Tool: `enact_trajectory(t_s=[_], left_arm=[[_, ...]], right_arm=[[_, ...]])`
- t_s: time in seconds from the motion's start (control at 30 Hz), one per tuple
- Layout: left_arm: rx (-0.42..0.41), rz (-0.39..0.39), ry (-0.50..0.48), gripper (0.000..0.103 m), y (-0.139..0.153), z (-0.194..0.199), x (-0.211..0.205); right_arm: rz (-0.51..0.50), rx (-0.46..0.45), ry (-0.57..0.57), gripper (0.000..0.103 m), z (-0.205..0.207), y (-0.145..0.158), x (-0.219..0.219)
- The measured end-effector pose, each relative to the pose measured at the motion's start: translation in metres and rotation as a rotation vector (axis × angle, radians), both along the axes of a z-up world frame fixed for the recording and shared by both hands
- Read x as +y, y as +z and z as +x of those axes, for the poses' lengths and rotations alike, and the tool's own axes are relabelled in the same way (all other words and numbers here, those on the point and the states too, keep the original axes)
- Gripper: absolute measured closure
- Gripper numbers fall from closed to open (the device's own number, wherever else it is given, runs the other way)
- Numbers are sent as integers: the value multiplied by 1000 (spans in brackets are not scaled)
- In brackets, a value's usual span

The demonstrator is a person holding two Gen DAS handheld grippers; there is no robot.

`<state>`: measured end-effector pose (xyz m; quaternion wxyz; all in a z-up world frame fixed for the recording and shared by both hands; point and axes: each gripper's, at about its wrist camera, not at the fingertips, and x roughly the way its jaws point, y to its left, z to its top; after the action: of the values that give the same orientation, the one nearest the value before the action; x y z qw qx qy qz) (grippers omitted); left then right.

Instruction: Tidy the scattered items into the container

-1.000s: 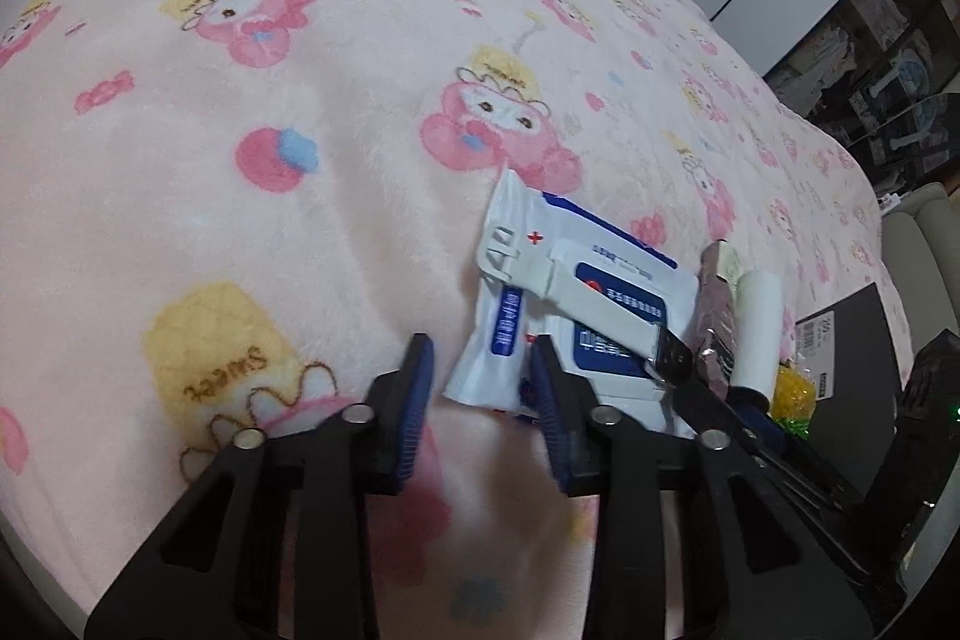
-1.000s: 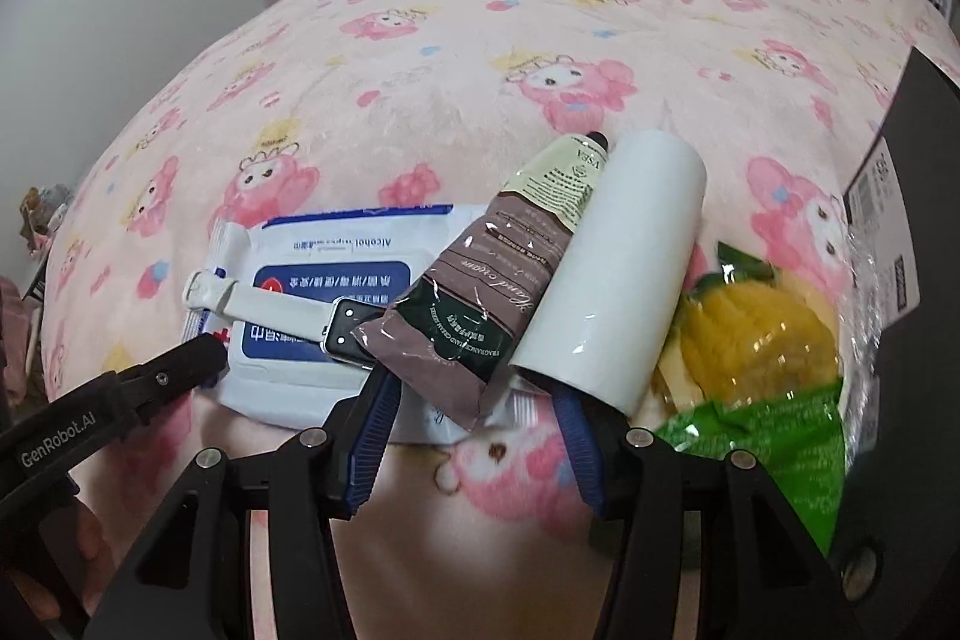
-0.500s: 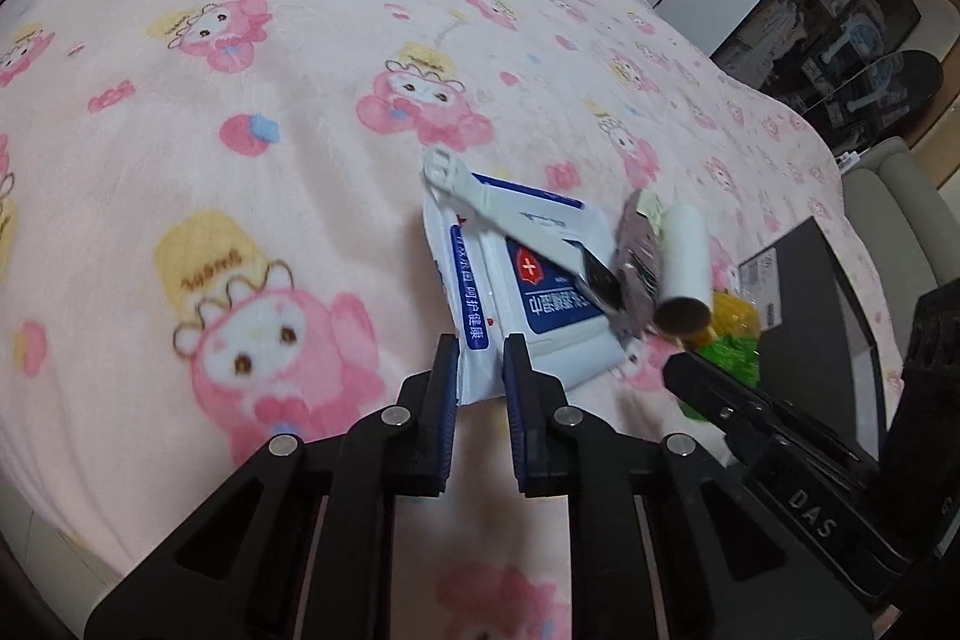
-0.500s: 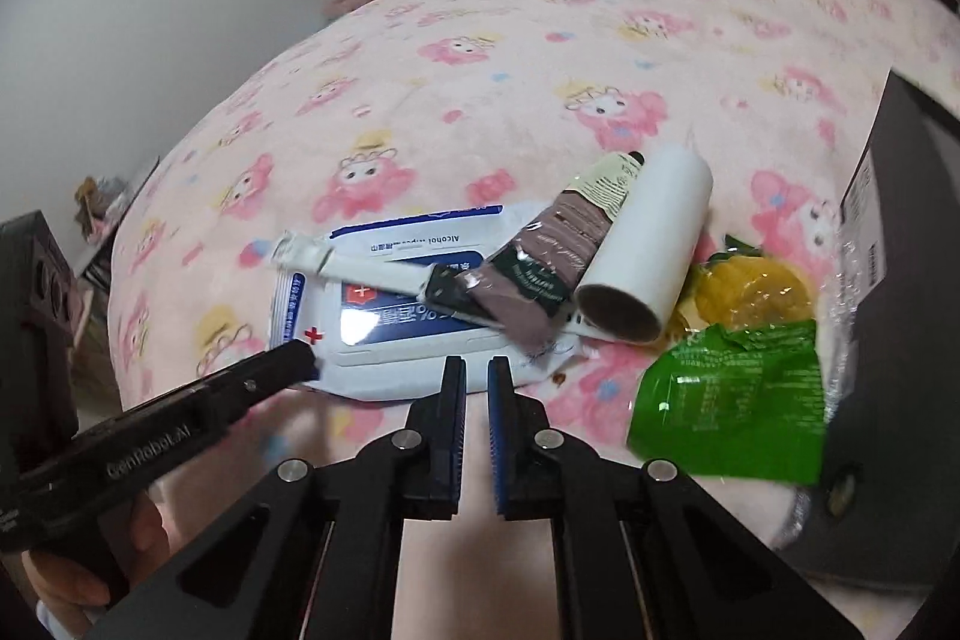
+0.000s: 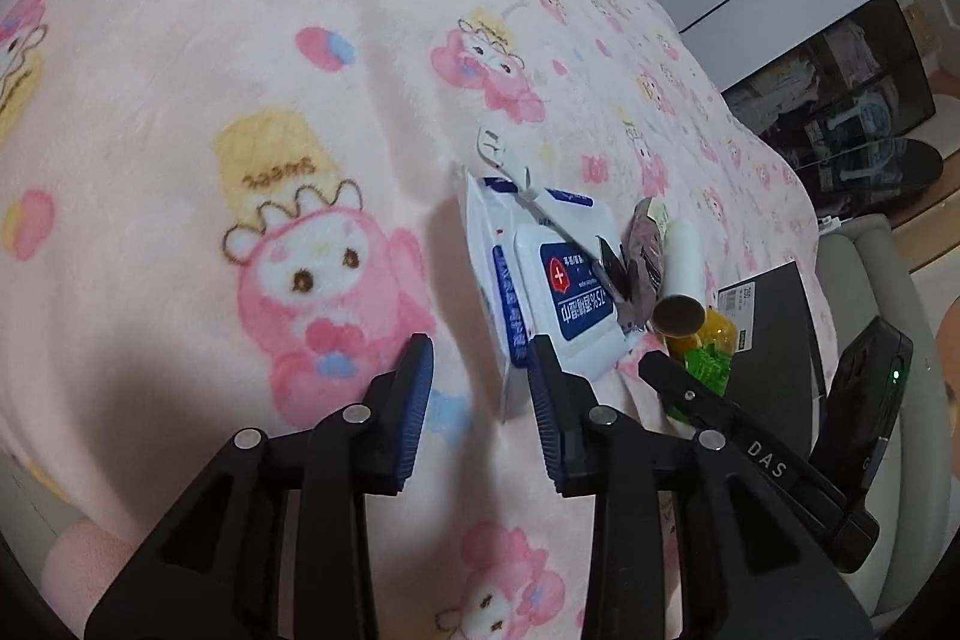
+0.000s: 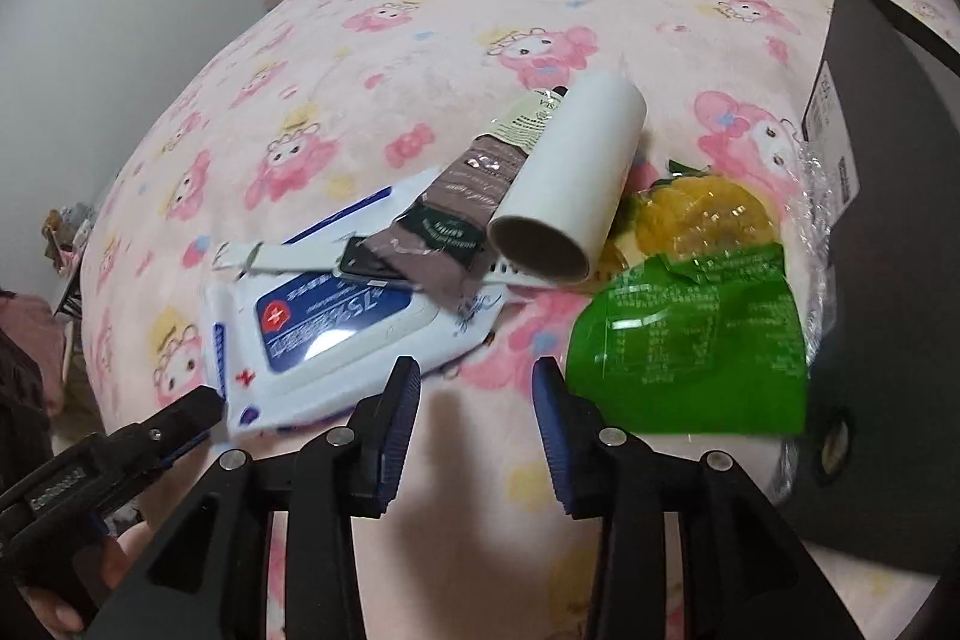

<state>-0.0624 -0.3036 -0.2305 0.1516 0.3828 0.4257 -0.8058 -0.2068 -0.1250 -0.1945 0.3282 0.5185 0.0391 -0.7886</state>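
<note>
A white-and-blue wipes pack (image 5: 564,298) (image 6: 336,328) lies on the pink blanket. A white-strapped watch (image 6: 372,265) lies across it. Beside them are a brown tube (image 6: 474,196), a white roll (image 6: 570,184) and a green snack bag (image 6: 690,340) over a yellow packet. The black container (image 6: 888,220) stands at the right. My left gripper (image 5: 480,400) is opening. The pack's near corner sits just inside its right finger, and the pads do not press it. My right gripper (image 6: 474,400) is opening over bare blanket between the pack and the green bag.
The patterned pink blanket (image 5: 240,100) covers the whole bed, and its edge drops off at the lower left. White cupboards and dark shelves (image 5: 840,70) stand beyond the bed. A person's hand (image 6: 54,598) holds the left gripper at the lower left of the right wrist view.
Half a second ago both pairs of jaws were nearly shut, the left at the pack's corner, the right on nothing. Now both stand apart. Both grippers have drawn back a little from the pile.
</note>
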Motion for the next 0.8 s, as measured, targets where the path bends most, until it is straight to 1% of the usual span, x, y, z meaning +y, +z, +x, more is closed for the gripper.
enact_trajectory(t_s=[0.1,0.27,0.33,0.37,0.4,0.5,0.6,0.67,0.7,0.8], left_arm=[[-18,-16,-26,71,-2,-9,3],[-61,-55,-43,72,-8,-22,2],[-62,-62,-45,73,-8,-23,2],[-61,-62,-45,73,-8,-22,2],[-61,-62,-42,73,-8,-22,2],[-53,-58,-35,73,-7,-19,1],[-52,-71,-30,73,-4,-17,3],[-51,-75,-28,74,-3,-16,3],[-51,-79,-24,75,-2,-15,3],[-57,-77,-24,78,-3,-15,3]], right_arm=[[9,3,12,68,-7,-8,-9],[-32,18,53,69,-12,-17,-22],[-39,18,53,76,-14,-19,-22],[-26,29,48,86,-14,-19,-22],[-21,30,48,90,-14,-18,-21],[-47,29,40,98,-12,-9,-15],[-57,44,51,102,-4,2,-12],[-122,28,88,103,7,13,-10],[-131,35,105,103,15,19,-11],[-66,121,163,102,38,31,-21]])
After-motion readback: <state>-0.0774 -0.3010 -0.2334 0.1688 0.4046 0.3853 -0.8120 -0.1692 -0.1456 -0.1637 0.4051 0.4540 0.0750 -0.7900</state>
